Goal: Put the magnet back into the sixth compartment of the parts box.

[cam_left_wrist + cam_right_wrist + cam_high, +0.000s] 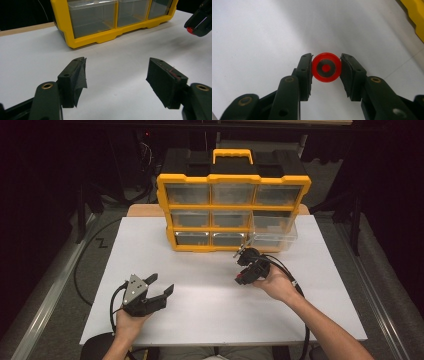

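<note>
A yellow and black drawer organizer (232, 210) with clear drawers stands at the back of the white table (200, 320). Its lower right clear drawer (274, 232) sticks out toward me. My right gripper (326, 68) is shut on a small red round part (326, 67) with a grey ring and red centre, held above the table in front of the organizer. From above, that right gripper (244, 272) points down and left, its red part (240, 281) just showing. My left gripper (162, 287) rests low at the front left, open and holding nothing. Its fingers (75, 77) frame bare table.
The organizer's yellow base (105, 37) lies ahead of the left gripper, and the right gripper (200, 22) hangs at the upper right of that view. A black cable (300, 295) trails from the right hand. Dark floor and stands surround the table.
</note>
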Tool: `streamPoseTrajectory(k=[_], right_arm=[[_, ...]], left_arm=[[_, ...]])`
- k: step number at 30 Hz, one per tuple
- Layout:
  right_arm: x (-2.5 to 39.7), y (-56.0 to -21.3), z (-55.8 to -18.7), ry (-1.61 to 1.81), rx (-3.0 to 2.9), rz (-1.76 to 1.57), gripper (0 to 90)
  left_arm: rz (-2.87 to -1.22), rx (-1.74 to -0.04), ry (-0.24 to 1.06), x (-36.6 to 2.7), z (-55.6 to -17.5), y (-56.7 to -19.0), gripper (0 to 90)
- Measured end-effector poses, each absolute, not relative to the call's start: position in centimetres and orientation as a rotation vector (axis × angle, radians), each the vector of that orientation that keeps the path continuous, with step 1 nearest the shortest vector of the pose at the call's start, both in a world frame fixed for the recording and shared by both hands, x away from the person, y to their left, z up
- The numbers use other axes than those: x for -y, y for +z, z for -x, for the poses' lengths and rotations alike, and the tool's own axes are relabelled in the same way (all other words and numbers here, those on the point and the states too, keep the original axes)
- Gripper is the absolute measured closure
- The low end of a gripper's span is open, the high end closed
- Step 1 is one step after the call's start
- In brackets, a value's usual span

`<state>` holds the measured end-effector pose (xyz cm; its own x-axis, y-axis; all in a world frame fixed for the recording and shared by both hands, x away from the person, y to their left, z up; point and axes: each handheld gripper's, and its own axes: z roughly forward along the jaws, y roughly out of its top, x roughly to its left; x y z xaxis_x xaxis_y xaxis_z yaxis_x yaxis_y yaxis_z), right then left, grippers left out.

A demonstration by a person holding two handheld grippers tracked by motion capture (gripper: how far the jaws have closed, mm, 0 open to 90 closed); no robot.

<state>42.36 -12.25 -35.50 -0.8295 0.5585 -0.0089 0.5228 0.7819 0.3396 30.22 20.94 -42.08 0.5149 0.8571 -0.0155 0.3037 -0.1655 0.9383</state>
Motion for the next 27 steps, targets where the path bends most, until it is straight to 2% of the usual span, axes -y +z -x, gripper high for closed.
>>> streamPoseTrajectory(k=[27], right_arm=[[14.8,-33.0,-40.8,0.502,-2.844,-0.904,64.7]], left_arm=[[-1.723,-0.984,0.661,-20.9,-30.0,-42.1,31.6]])
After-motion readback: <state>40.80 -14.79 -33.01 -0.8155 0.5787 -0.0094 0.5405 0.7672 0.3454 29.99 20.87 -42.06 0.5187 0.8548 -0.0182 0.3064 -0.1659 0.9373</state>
